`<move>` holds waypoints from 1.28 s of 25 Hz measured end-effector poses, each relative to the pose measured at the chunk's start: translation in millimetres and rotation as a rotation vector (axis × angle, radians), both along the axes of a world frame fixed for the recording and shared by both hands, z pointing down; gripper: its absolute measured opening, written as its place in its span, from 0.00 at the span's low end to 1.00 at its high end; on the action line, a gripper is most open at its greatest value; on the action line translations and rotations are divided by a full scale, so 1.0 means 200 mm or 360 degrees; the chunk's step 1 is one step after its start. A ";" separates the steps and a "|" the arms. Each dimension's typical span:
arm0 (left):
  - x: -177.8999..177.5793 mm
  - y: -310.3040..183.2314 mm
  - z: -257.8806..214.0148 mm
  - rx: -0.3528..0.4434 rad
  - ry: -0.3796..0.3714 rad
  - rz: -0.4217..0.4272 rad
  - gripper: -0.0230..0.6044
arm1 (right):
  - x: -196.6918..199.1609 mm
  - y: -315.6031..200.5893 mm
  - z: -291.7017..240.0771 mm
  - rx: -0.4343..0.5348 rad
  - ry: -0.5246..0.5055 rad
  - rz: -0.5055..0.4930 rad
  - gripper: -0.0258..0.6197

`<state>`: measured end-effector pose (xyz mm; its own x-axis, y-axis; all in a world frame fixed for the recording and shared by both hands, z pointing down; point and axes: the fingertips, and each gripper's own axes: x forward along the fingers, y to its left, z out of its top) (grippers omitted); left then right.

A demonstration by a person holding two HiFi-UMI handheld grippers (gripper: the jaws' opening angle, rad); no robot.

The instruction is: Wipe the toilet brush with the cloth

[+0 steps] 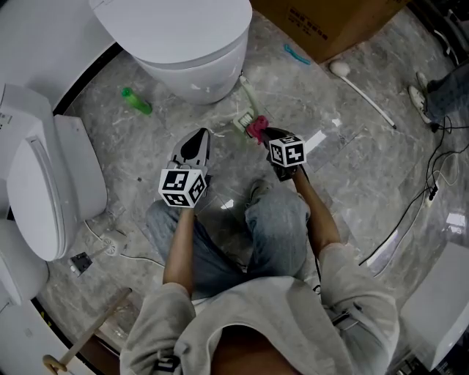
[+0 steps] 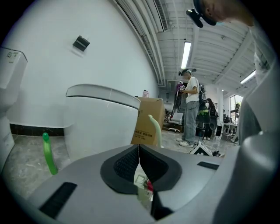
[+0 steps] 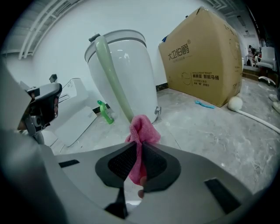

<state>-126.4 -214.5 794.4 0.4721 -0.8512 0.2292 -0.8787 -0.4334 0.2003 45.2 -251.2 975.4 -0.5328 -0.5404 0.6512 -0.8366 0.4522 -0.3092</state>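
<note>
The toilet brush has a pale green handle [image 1: 248, 95] and a whitish head [image 1: 241, 121] that rests on the floor in front of the toilet. In the right gripper view the handle [image 3: 113, 76] rises slanted. The pink cloth [image 3: 142, 130] is bunched against its lower part. My right gripper [image 3: 141, 151] is shut on the cloth [image 1: 256, 128]. My left gripper [image 1: 199, 139] hovers just left of the brush head. Its jaws [image 2: 139, 153] are pressed together with nothing seen between them. Past them the handle [image 2: 155, 127] and the head [image 2: 141, 181] show.
A white toilet [image 1: 192, 44] stands right behind the brush, and another toilet [image 1: 44, 183] is at the left. A green bottle [image 1: 136, 101] lies on the floor, with a cardboard box [image 1: 330, 22] beyond. A long white brush [image 1: 360, 88] and cables [image 1: 432, 183] lie to the right.
</note>
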 end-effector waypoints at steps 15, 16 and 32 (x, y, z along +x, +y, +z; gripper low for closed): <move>-0.10 -0.30 -0.01 -0.0040 -0.0063 -0.0020 0.07 | 0.34 -0.13 -0.34 0.0290 -0.0072 0.0221 0.13; -0.12 -0.31 -0.02 -0.0057 -0.0068 -0.0033 0.07 | 0.36 -0.14 -0.39 0.0301 -0.0077 0.0235 0.13; -0.17 -0.20 -0.69 -0.0470 -0.0041 -0.0125 0.07 | 0.44 -0.18 -1.57 0.0281 -0.0035 0.0235 0.13</move>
